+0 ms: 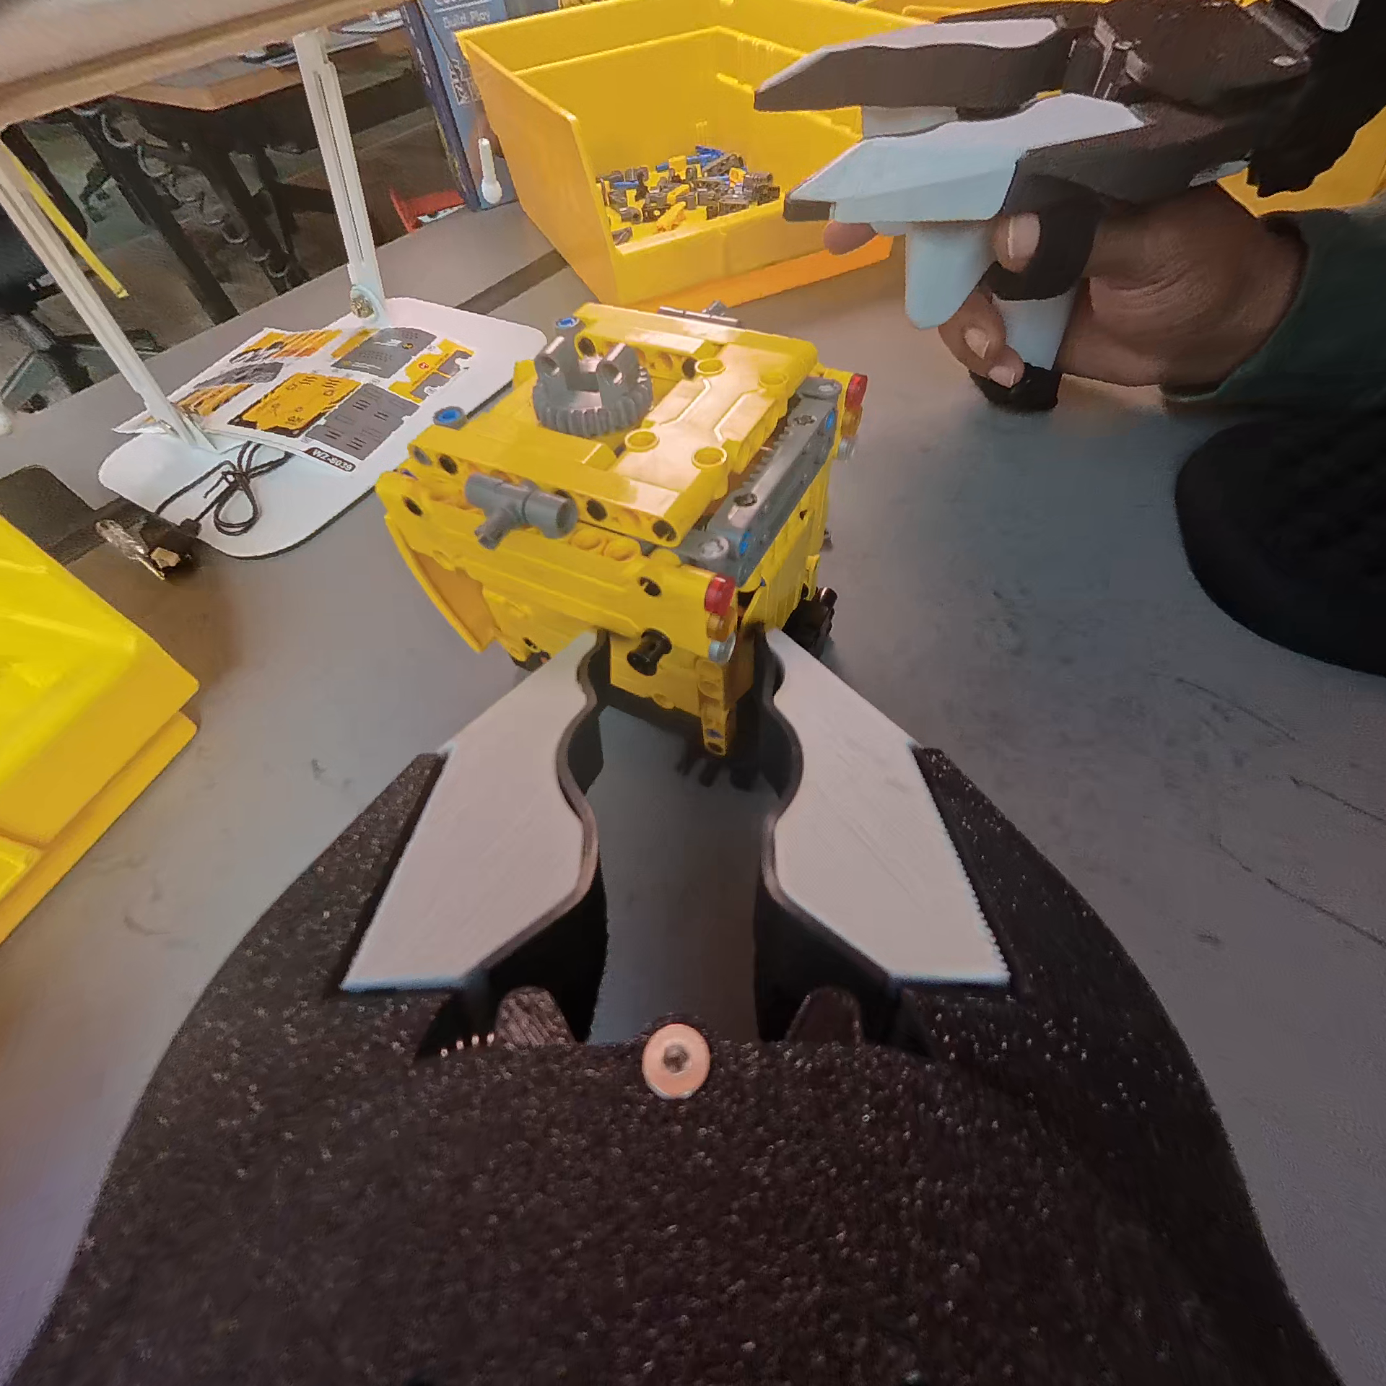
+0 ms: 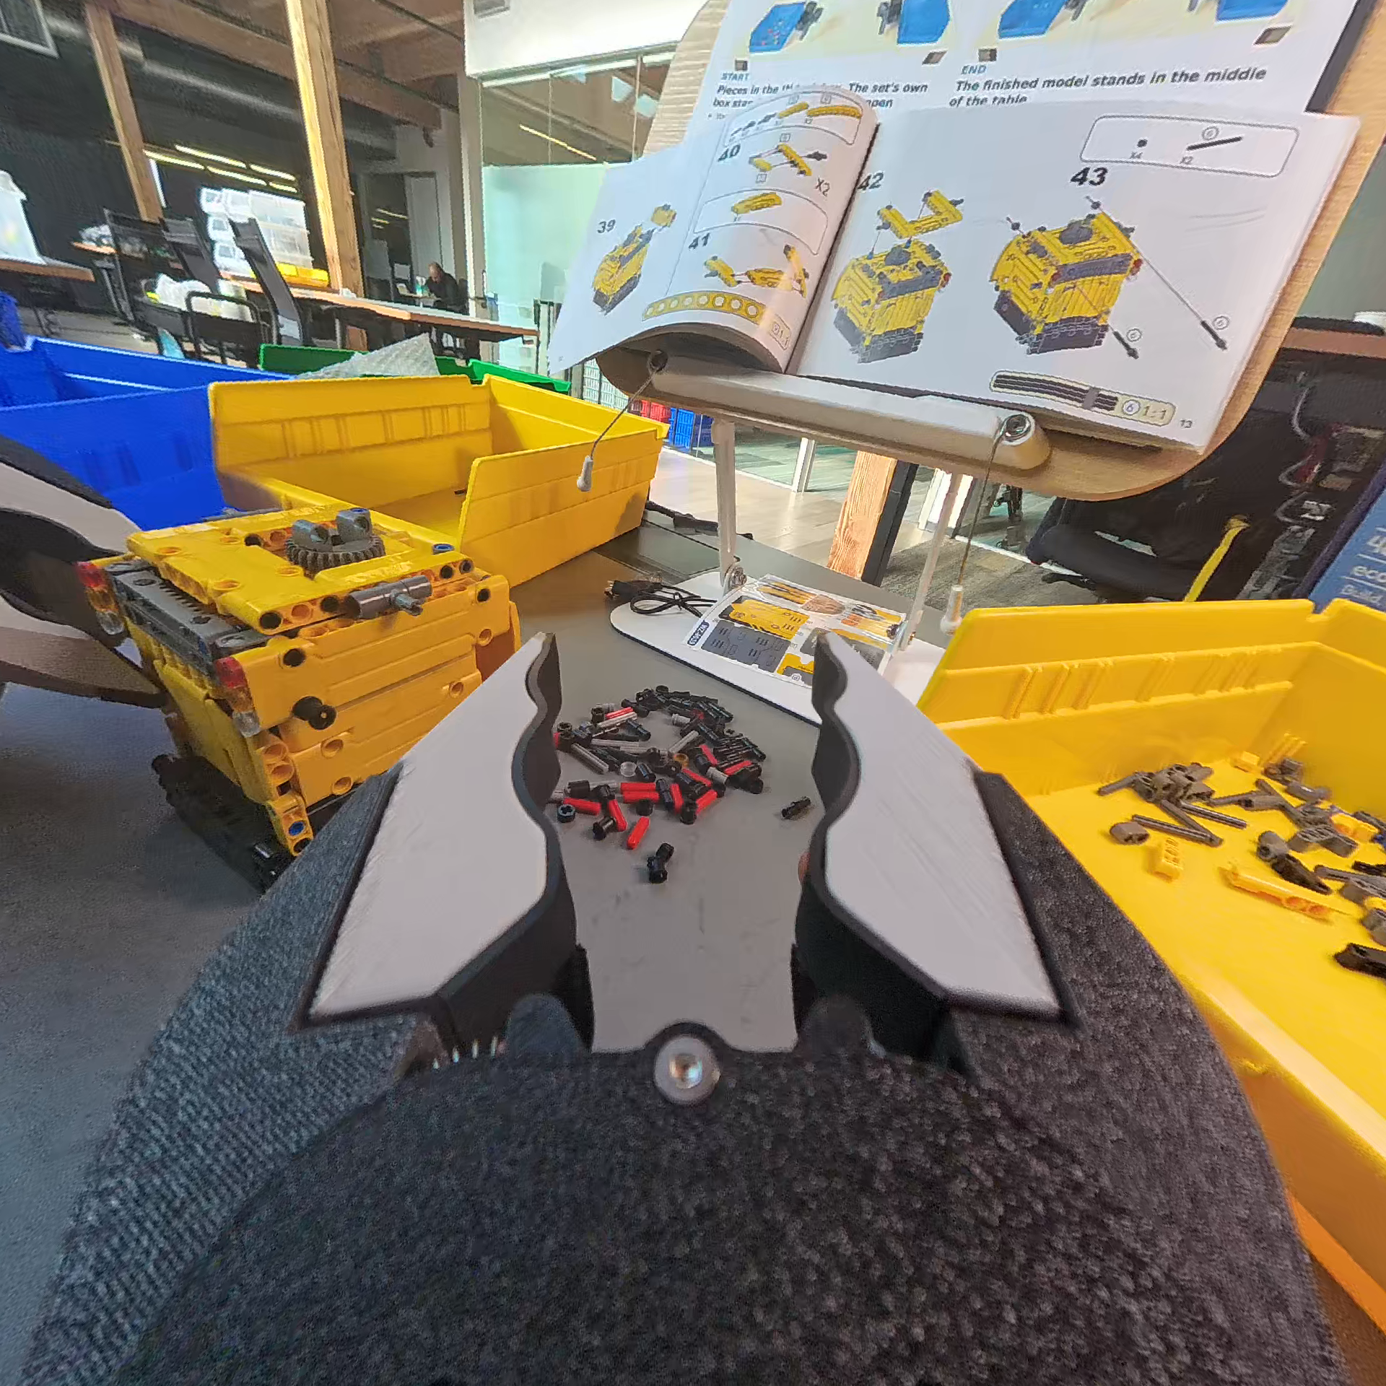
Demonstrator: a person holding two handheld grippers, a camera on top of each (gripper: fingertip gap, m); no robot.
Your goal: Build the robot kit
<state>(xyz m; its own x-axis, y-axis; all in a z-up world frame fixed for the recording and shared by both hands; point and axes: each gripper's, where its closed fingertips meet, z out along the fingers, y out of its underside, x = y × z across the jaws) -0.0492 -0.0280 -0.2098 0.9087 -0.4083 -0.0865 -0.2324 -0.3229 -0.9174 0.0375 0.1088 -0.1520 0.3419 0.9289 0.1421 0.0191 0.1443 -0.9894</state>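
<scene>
On the grey table (image 1: 975, 675), seen from your left wrist, your left gripper (image 1: 679, 645) reaches forward level with the tabletop, its two fingers closed narrowly around the lower rear corner of the yellow brick-built vehicle model (image 1: 622, 480), one finger on each side of it. A grey gear (image 1: 585, 390) sits on the model's roof. Above and to the right, your right hand (image 1: 1110, 300) wraps the handle of the right gripper (image 1: 780, 150), held in the air and pointing left over a yellow bin (image 1: 570, 150) of small parts. A sticker sheet (image 1: 315, 382) lies on the white base of a stand.

From your right wrist, your right gripper (image 2: 682, 652) hangs wide apart and empty, tilted down above a loose pile of black and red pins (image 2: 660, 757) on the table. To the left stands the model (image 2: 300, 652); beside you on the right is a yellow bin (image 2: 1125, 675) of grey pieces. An open instruction booklet (image 2: 937, 247) rests on the stand ahead.
</scene>
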